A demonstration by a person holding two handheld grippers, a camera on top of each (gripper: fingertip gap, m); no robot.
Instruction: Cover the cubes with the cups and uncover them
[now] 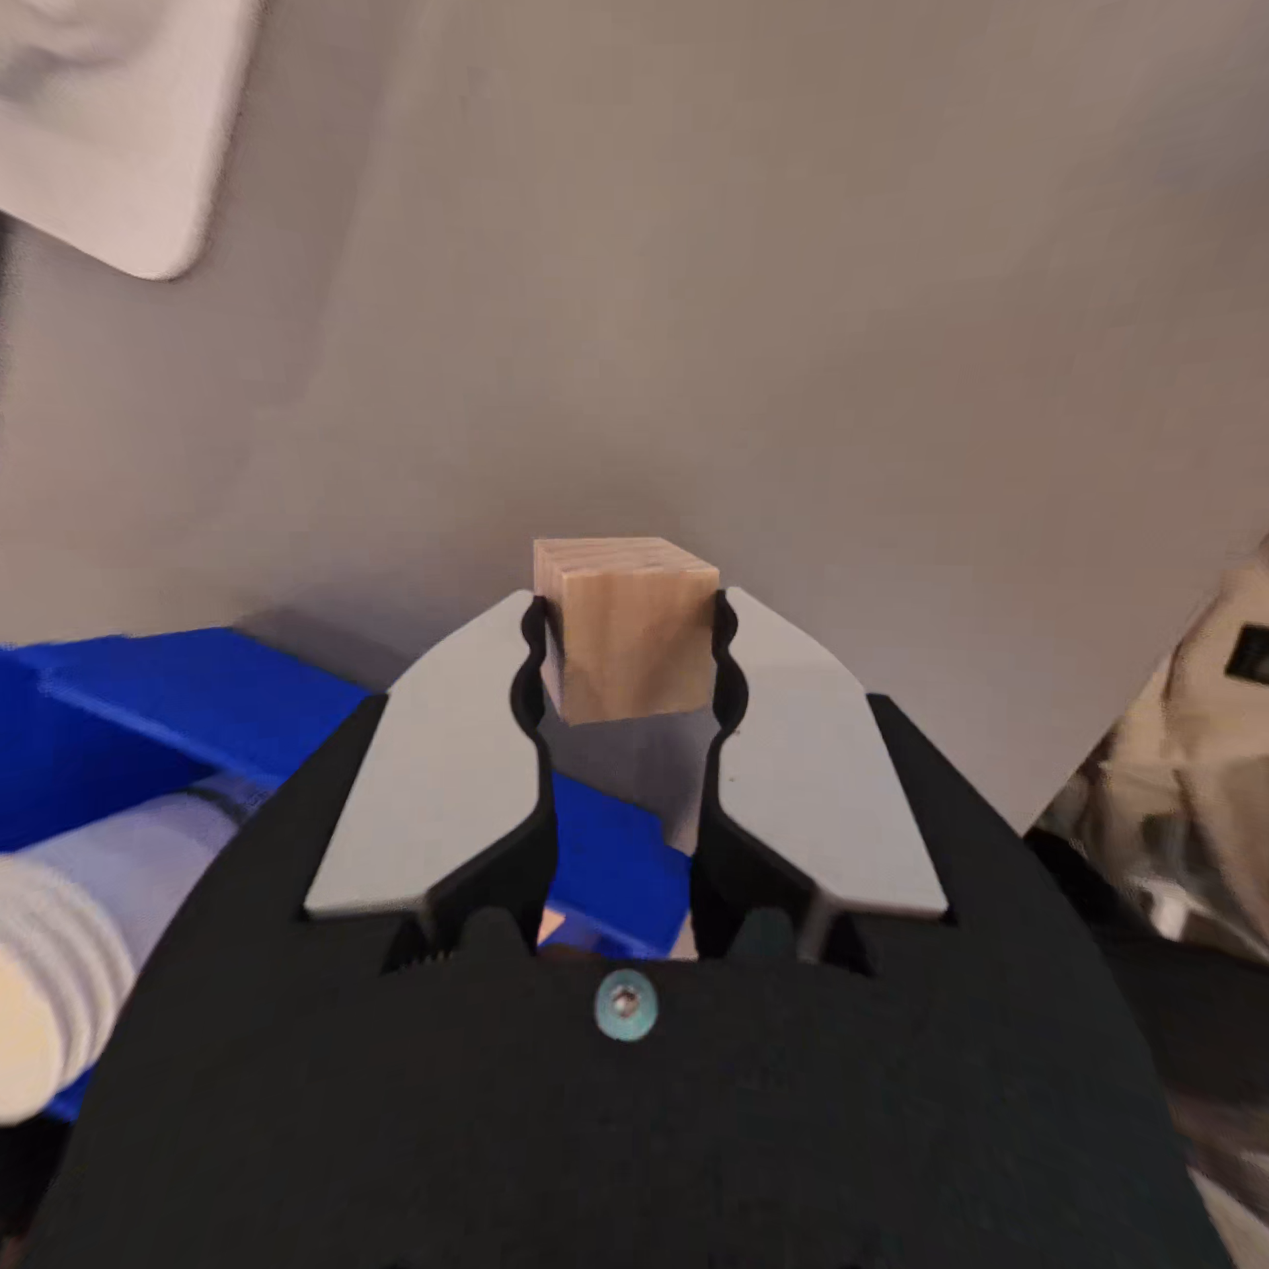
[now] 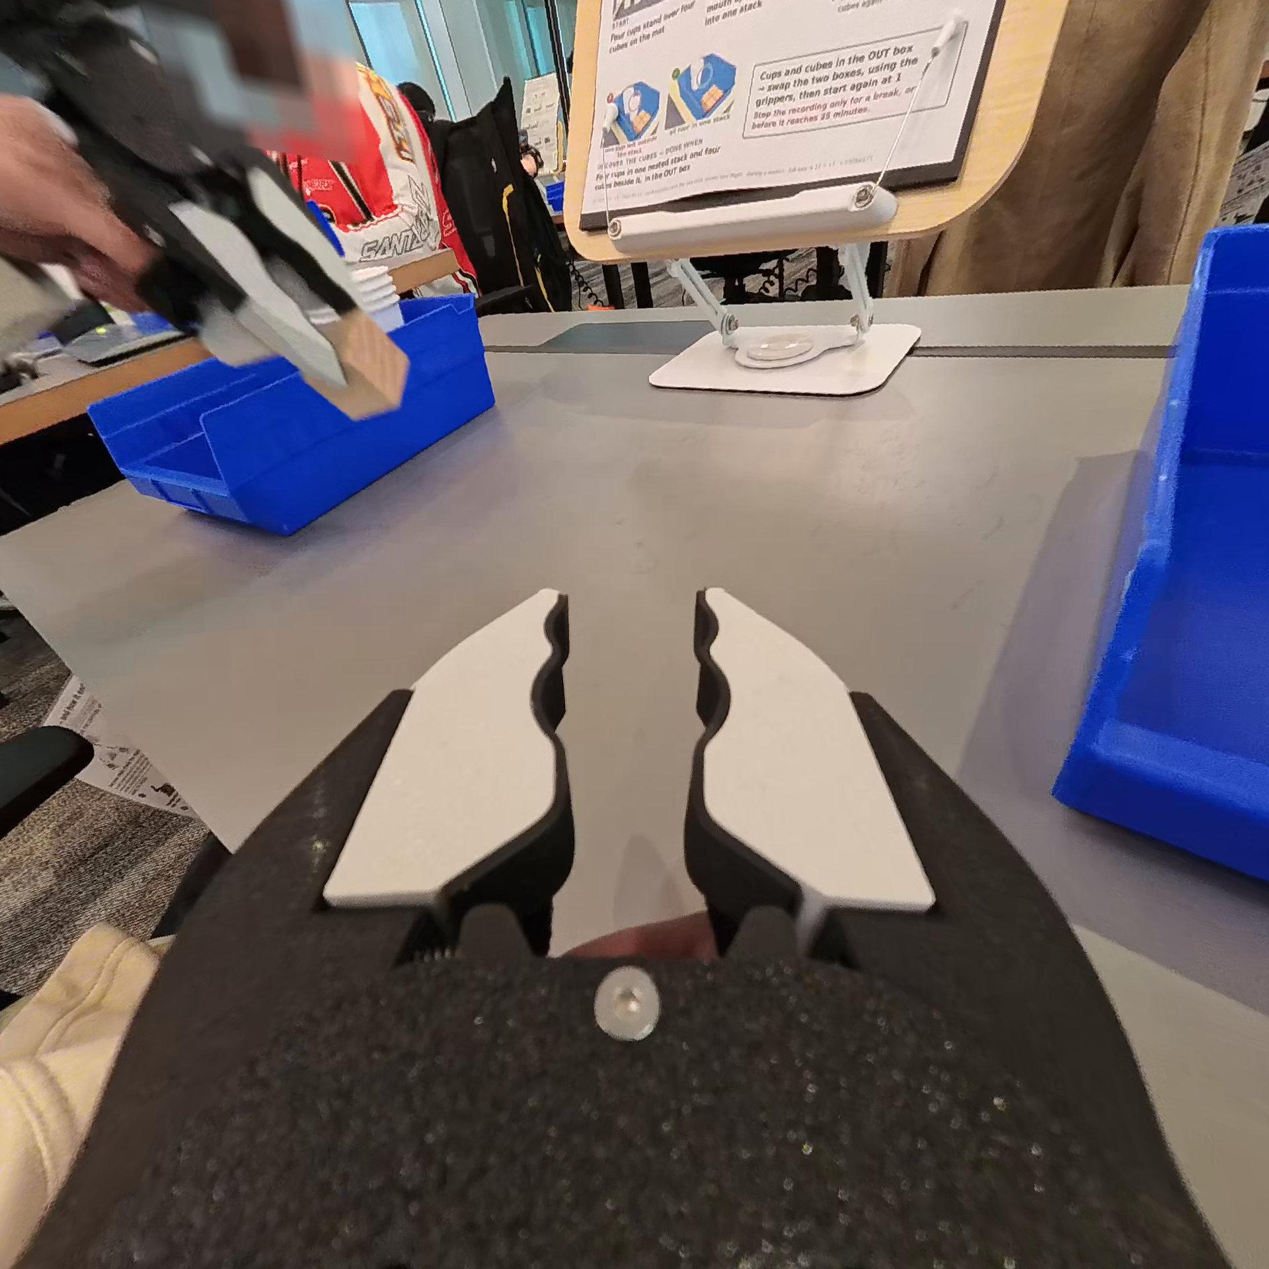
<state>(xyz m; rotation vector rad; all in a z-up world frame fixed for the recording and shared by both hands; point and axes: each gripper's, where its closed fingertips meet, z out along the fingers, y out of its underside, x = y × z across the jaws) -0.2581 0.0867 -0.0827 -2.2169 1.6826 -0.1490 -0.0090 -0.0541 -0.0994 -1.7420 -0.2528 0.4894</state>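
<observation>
My left gripper point(image 1: 628, 618) is shut on a pale wooden cube point(image 1: 635, 642) and holds it in the air above the grey table point(image 1: 687, 343). The same gripper with the cube point(image 2: 374, 367) shows at the upper left of the right wrist view, above a blue bin point(image 2: 302, 446). White ribbed cups point(image 1: 62, 975) lie stacked in that bin point(image 1: 172, 707); their tops show behind the left gripper point(image 2: 374, 288). My right gripper point(image 2: 632, 618) is open and empty, low over the table point(image 2: 687, 494).
A second blue bin point(image 2: 1195, 618) stands at the right edge of the table. A white stand point(image 2: 790, 357) at the back holds an instruction sheet on a board point(image 2: 790, 103); its base also shows in the left wrist view point(image 1: 110, 123). A person's hand point(image 2: 48, 206) holds the left gripper.
</observation>
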